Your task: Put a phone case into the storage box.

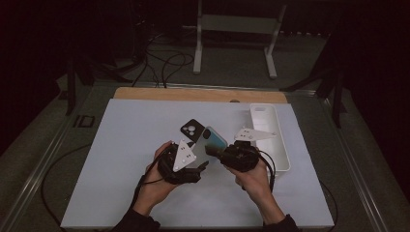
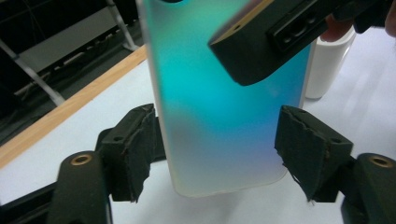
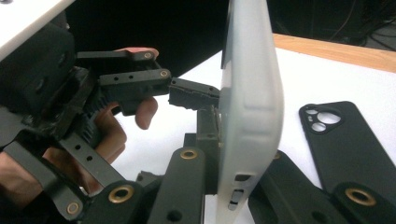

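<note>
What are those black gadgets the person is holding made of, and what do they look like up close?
Each is a black hand-held tool. The left gripper and right gripper both carry a grey three-cornered plate dotted with small marks, and trail a black cable. Their jaws have brass-coloured pivots and ragged black foam pads. The person wears dark sleeves.

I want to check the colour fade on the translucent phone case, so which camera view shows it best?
The left gripper view: the translucent phone case faces the camera, teal fading to blue. The right gripper view shows it edge-on, clamped in the right gripper. The high view shows it small.
</note>
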Action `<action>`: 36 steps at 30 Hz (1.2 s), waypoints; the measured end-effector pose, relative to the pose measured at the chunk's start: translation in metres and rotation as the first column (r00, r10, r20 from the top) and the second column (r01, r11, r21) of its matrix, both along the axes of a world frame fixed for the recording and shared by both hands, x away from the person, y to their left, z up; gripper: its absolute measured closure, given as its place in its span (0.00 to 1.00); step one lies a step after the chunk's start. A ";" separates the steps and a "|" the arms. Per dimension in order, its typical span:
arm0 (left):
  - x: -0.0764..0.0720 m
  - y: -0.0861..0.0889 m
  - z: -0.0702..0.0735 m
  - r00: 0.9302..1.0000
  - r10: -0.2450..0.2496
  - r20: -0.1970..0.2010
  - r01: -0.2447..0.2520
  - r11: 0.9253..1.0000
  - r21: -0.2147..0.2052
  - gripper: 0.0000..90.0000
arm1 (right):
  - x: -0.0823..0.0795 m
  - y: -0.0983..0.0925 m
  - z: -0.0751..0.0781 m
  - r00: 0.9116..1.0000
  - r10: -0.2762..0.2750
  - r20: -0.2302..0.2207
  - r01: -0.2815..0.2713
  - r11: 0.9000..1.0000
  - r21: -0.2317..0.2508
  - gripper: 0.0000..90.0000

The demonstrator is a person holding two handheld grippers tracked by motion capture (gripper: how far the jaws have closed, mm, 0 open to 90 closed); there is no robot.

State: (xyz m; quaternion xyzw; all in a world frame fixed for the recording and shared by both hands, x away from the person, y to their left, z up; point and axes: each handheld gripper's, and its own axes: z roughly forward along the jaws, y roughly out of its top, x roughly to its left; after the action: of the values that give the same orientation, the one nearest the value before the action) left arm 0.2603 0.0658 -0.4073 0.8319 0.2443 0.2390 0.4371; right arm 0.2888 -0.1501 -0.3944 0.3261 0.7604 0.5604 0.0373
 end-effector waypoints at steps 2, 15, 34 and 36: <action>0.001 0.002 0.000 1.000 -0.013 -0.022 0.012 1.000 -0.014 0.32 | 0.001 -0.002 0.000 1.000 -0.005 0.004 0.005 1.000 -0.007 0.96; 0.010 0.015 -0.002 0.988 -0.080 -0.133 0.069 0.994 -0.084 0.33 | 0.001 -0.011 0.000 1.000 0.002 0.019 -0.002 1.000 -0.021 0.96; 0.014 0.014 -0.011 0.964 -0.156 -0.216 0.133 0.984 -0.114 0.25 | -0.005 -0.032 0.006 0.996 0.079 0.041 -0.079 0.997 0.004 0.96; 0.014 0.014 -0.011 0.963 -0.159 -0.219 0.136 0.984 -0.118 0.24 | -0.006 -0.032 0.006 0.995 0.086 0.043 -0.087 0.996 0.004 0.96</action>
State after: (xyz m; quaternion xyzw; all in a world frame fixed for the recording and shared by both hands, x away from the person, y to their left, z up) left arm 0.2741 0.0793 -0.4182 0.8464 0.2417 0.0961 0.4646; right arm 0.2831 -0.1822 -0.3887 0.2809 0.7712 0.5706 0.0284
